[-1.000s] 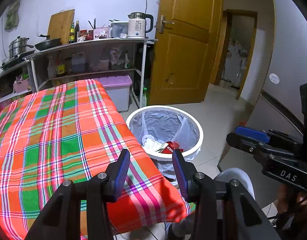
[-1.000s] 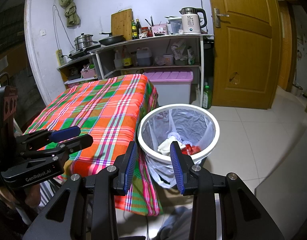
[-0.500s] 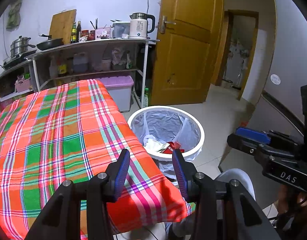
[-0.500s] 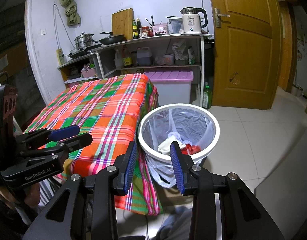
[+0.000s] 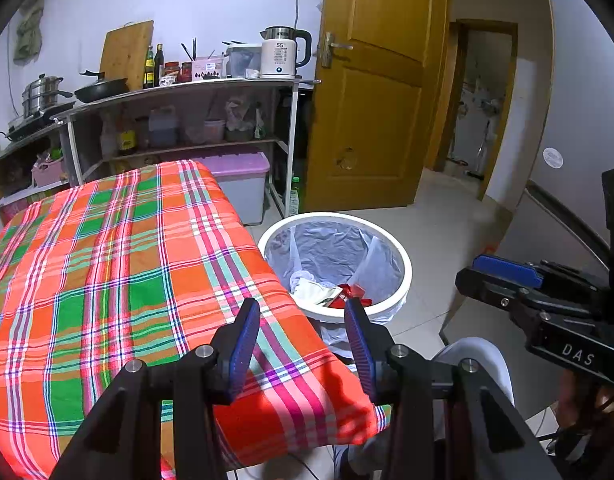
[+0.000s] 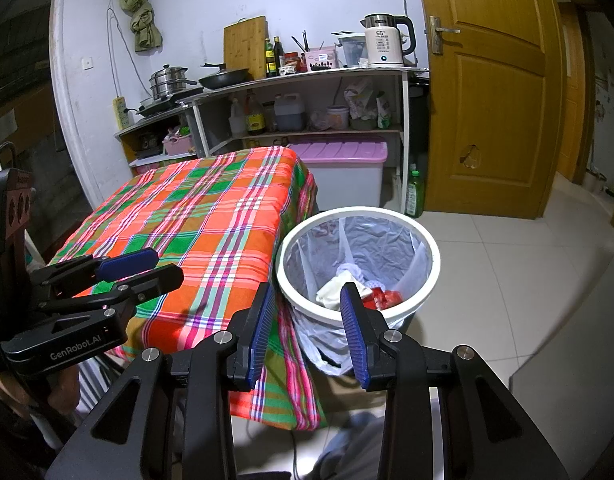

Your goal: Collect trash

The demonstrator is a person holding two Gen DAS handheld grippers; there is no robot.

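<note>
Bin [image 6: 427,260] upright, mouth up, trash [image 6: 335,292] inside; both hand-held grippers [image 5: 303,312] [image 6: 307,300] gape empty.

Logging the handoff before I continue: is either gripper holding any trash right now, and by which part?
Nothing is held. The left gripper and the right gripper both have open jaws with nothing between them; the trash lies in the white bin.

Left gripper [image 5: 303,312]: matte black angular frame, ribbed blue pads [image 5: 243,338] on fingers, silver round screw heads; side print "GenRobot.AI" in white. Right gripper [image 6: 307,308]: same black build, blue ribbed pads [image 6: 351,324], silver screws; side print "DAS". Thin cables trail under both. Person's light grey trousers [image 5: 473,360] below.
</note>
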